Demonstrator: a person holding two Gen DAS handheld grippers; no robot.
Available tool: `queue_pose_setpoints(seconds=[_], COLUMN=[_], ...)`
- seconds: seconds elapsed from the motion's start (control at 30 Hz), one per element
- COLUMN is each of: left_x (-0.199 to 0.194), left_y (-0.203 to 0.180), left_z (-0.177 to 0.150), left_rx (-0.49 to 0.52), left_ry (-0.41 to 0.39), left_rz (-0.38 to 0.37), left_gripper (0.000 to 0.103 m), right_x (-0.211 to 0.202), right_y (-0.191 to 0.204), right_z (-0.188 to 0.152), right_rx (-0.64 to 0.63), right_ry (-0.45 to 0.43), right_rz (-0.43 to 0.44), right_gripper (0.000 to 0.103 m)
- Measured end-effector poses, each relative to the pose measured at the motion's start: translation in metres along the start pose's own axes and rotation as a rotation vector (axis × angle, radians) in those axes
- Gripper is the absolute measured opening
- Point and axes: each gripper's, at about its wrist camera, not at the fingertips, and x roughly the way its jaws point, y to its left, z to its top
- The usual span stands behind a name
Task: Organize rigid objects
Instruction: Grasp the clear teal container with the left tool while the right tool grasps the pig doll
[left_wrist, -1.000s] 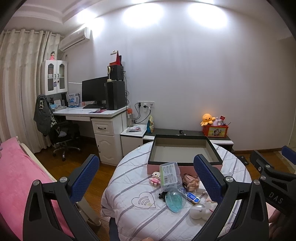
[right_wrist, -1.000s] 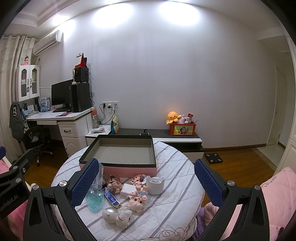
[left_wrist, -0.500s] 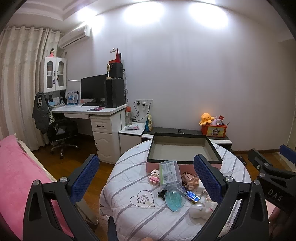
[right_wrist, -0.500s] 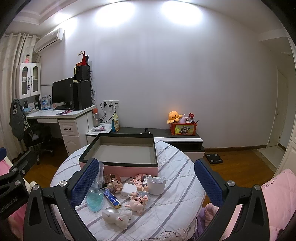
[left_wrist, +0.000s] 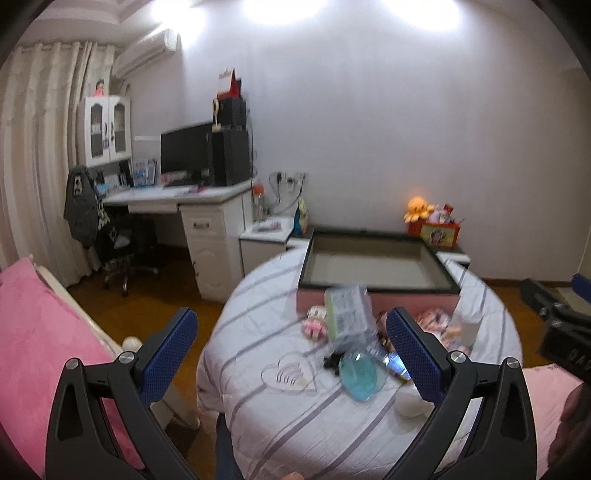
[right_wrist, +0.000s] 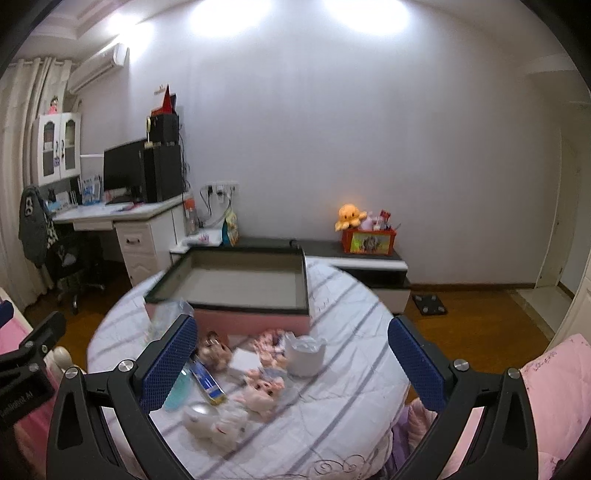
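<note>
A round table with a striped white cloth (left_wrist: 280, 417) (right_wrist: 343, 417) holds an open pink box with a dark rim (left_wrist: 376, 266) (right_wrist: 236, 284) at its far side. In front of the box lies a cluster of small things: a clear packet with a green label (left_wrist: 347, 314), a teal transparent piece (left_wrist: 364, 373), a blue tube (right_wrist: 207, 380), a white cup (right_wrist: 304, 356), pink pig figures (right_wrist: 264, 387) and a white figure (right_wrist: 214, 422). My left gripper (left_wrist: 291, 354) and right gripper (right_wrist: 291, 362) are both open and empty, above the table's near side.
A white desk with monitor and speakers (left_wrist: 199, 162) and a black chair (left_wrist: 118, 243) stand at the left. A low cabinet carries an orange plush and a red box (right_wrist: 365, 236). Pink bedding (left_wrist: 40, 343) lies at the left, a pink cushion (right_wrist: 554, 373) at the right.
Both views have tilted down and moved closer to the table; the objects sit lower and larger, with motion blur. Both grippers stay open.
</note>
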Motion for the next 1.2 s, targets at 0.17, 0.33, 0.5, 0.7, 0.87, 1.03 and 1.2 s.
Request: queue_pose_setpoints(seconds=[0.17, 0.33, 0.5, 0.7, 0.87, 1.03, 1.2], left_x=[0.027, 0.051, 0.077, 0.098, 0.114, 0.130, 0.141], left_y=[0.000, -0.009, -0.025, -0.041, -0.046, -0.050, -0.051], left_z=[-0.024, -0.046, -0.060, -0.065, -0.063, -0.063, -0.062], left_rx=[-0.007, 0.008, 0.028, 0.045, 0.048, 0.019, -0.002], left_ry=[0.084, 0.162, 0.231, 0.267, 0.294, 0.320, 0.347], left_rz=[0.002, -0.019, -0.045, -0.059, -0.058, -0.091, -0.153], left_gripper=[0.103, 0.103, 0.103, 0.103, 0.103, 0.103, 0.095], right_x=[0.024, 0.040, 0.062, 0.081, 0.102, 0.129, 0.148], right_y=[-0.013, -0.012, -0.017, -0.024, -0.018, -0.018, -0.018], right_z=[-0.020, -0.039, -0.057, -0.065, -0.069, -0.074, -0.077], right_rx=[0.014, -0.008, 0.001, 0.023, 0.034, 0.083, 0.133], right_ry=[0.073, 0.133, 0.208, 0.259, 0.305, 0.387, 0.461], right_rz=[0.026, 0.086, 0.092, 0.112, 0.173, 0.235, 0.313], right_gripper=[0.103, 0.103, 0.103, 0.102, 0.096, 0.080, 0.069])
